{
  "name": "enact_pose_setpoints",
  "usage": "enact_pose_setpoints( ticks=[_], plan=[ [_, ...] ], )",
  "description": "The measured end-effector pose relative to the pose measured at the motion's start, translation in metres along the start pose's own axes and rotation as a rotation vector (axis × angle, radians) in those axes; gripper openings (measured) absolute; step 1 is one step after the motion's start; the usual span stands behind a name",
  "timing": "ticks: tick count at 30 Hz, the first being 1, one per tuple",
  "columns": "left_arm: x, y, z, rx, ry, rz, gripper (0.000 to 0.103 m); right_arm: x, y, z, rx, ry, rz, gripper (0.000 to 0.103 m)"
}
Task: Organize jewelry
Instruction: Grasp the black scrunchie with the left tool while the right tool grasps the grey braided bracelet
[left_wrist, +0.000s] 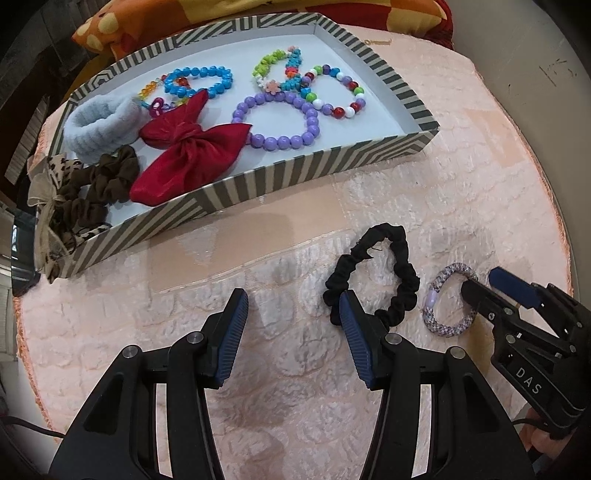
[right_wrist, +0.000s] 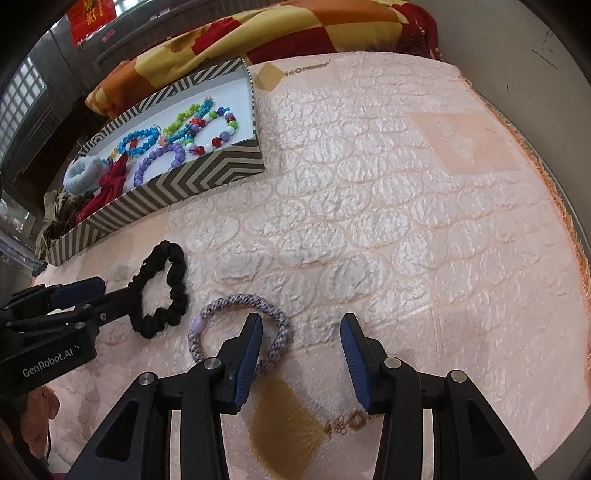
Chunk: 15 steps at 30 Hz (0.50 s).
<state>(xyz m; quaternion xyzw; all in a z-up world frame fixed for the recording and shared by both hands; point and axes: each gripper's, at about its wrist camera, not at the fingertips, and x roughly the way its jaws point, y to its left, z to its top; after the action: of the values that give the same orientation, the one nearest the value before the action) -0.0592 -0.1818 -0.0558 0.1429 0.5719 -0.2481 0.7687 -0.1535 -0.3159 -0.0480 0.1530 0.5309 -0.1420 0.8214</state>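
Observation:
A black scrunchie (left_wrist: 373, 273) (right_wrist: 162, 291) and a braided lilac bracelet (left_wrist: 448, 306) (right_wrist: 236, 321) lie side by side on the pink cloth. My left gripper (left_wrist: 291, 306) (right_wrist: 119, 287) points down, open, with one finger tip over the scrunchie's near-left edge and the other outside the loop. My right gripper (right_wrist: 301, 328) (left_wrist: 479, 280) is open too. Its left finger sits inside the bracelet's ring, and the ring's right strand lies between the pads, untouched. The striped box (left_wrist: 258, 181) (right_wrist: 207, 173) at the back left holds bead bracelets, a red bow and scrunchies.
A yellow tassel with a gold charm (right_wrist: 288, 424) lies under the right gripper. A small gold chain (right_wrist: 306, 68) rests near the far edge. An orange checkered blanket (right_wrist: 295, 29) is bunched behind the box. The pink cloth (right_wrist: 406, 184) runs to the round table's fringe on the right.

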Motion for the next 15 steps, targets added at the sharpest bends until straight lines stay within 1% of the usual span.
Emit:
enact_pose_setpoints(
  ticks=[1, 3, 5, 6, 7, 9, 10, 11, 12, 13, 14, 15],
  plan=[
    [0.002, -0.002, 0.001, 0.002, 0.002, -0.001, 0.051, 0.000, 0.001, 0.000, -0.005, -0.005, -0.003, 0.042],
    [0.004, -0.005, 0.005, 0.008, 0.002, 0.002, 0.052, 0.000, 0.003, 0.000, -0.028, -0.010, -0.014, 0.035],
    [0.007, -0.008, 0.006, 0.015, 0.000, 0.003, 0.058, 0.000, 0.005, -0.001, -0.050, -0.018, -0.022, 0.023],
    [0.008, -0.010, 0.007, 0.024, -0.002, 0.010, 0.058, 0.000, 0.005, -0.001, -0.054, -0.019, -0.017, 0.020],
    [0.009, -0.012, 0.007, 0.033, -0.005, 0.017, 0.058, 0.000, 0.005, -0.002, -0.057, -0.021, -0.012, 0.014],
    [0.012, -0.019, 0.008, 0.058, -0.013, 0.030, 0.057, -0.001, 0.005, -0.002, -0.064, -0.025, -0.010, 0.010],
    [0.012, -0.021, 0.008, 0.073, -0.022, 0.033, 0.053, -0.002, 0.005, -0.002, -0.064, -0.026, 0.001, 0.010],
    [0.013, -0.025, 0.009, 0.079, -0.032, 0.033, 0.037, -0.004, 0.004, -0.001, -0.061, -0.025, 0.020, 0.009],
    [0.012, -0.026, 0.009, 0.084, -0.043, 0.033, 0.029, -0.004, 0.005, 0.000, -0.059, -0.027, 0.030, 0.009],
    [0.012, -0.026, 0.011, 0.085, -0.041, 0.017, 0.015, -0.007, 0.006, 0.001, -0.060, -0.031, 0.035, 0.009],
    [0.012, -0.024, 0.012, 0.083, -0.033, -0.002, 0.010, -0.009, 0.008, 0.003, -0.063, -0.037, 0.039, 0.009],
    [0.011, -0.023, 0.013, 0.080, -0.026, -0.024, 0.009, -0.012, 0.010, 0.006, -0.068, -0.042, 0.046, 0.009]
  ],
)
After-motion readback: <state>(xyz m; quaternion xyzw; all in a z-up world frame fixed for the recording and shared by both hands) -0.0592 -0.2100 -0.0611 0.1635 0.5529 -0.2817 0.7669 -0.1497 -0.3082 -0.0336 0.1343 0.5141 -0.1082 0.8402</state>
